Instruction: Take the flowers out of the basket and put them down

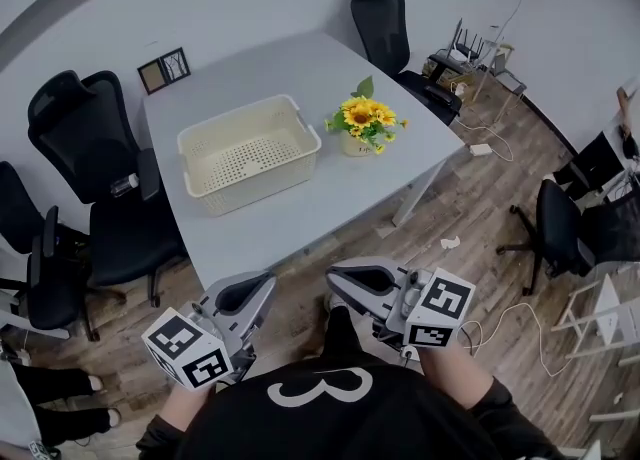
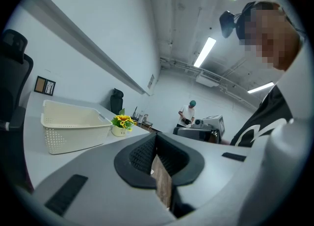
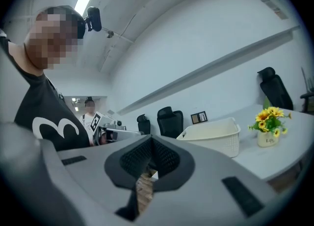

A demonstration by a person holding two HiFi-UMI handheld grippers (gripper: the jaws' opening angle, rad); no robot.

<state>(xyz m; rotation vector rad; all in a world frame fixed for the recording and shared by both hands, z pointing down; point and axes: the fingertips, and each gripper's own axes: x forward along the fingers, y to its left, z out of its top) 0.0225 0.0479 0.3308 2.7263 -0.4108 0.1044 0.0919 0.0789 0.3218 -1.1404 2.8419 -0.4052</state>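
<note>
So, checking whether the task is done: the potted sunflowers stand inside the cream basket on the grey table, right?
Not quite: the potted sunflowers stand beside the cream basket, apart from it, on the grey table; the basket is empty. The head view shows this.

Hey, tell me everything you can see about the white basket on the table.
The basket is a cream, plastic-looking rectangular tub with a rolled rim and walls and floor perforated with small holes. It stands upright and empty on the grey table. The potted flowers stand just to its right, apart from it.
</note>
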